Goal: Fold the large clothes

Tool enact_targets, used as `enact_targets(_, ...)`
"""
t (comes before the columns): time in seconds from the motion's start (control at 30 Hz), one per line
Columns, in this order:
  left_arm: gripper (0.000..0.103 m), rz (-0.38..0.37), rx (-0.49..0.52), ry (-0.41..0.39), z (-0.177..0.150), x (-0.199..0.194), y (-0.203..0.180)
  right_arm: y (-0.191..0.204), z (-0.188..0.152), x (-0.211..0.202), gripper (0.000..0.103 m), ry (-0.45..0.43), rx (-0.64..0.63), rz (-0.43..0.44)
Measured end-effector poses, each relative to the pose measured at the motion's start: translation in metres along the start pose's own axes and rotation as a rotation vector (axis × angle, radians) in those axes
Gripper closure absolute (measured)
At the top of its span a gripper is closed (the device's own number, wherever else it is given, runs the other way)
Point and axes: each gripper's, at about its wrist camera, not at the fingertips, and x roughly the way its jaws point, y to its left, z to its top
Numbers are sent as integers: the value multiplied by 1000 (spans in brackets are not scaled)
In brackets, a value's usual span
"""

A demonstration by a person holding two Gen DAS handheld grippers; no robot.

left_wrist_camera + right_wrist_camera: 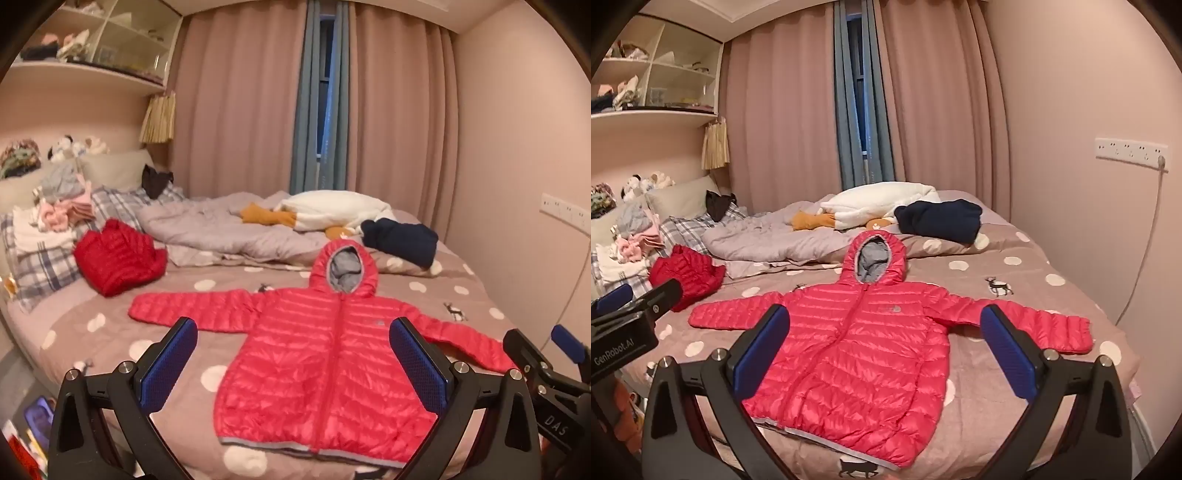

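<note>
Red puffer jacket (857, 350) lies flat beyond both spread hand-held grippers; only the right view shows its chest logo (891, 309).

A home bedroom: a made bed (110, 332), drawn curtains (240, 110), cluttered shelves (92, 70).

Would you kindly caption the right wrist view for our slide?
Open right tool hovers over a red hooded puffer jacket spread flat on the bed.

Red jacket (325, 373) (grey-lined), dotted bedsheet (110, 332)
</note>
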Motion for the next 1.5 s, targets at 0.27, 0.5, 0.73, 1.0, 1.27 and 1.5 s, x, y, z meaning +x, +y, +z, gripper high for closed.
enact_targets(0.27,0,13,-28,100,-11,24,-6,-9,12,7,0,22,-7,-14)
enact_targets(0.5,0,-13,-46,85,-7,19,13,-20,24,2,0,21,-54,-20)
enact_targets(0.73,0,20,-76,64,-8,14,22,7,7,6,0,9,-70,-35)
enact_targets(1.0,0,38,-52,57,-12,11,27,16,9,4,0,0,-94,-51)
enact_targets(1.27,0,16,-57,48,-10,9,29,19,10,6,0,1,-100,-62)
enact_targets(1.5,0,28,-58,45,-8,10,29,20,9,5,0,0,-94,-66)
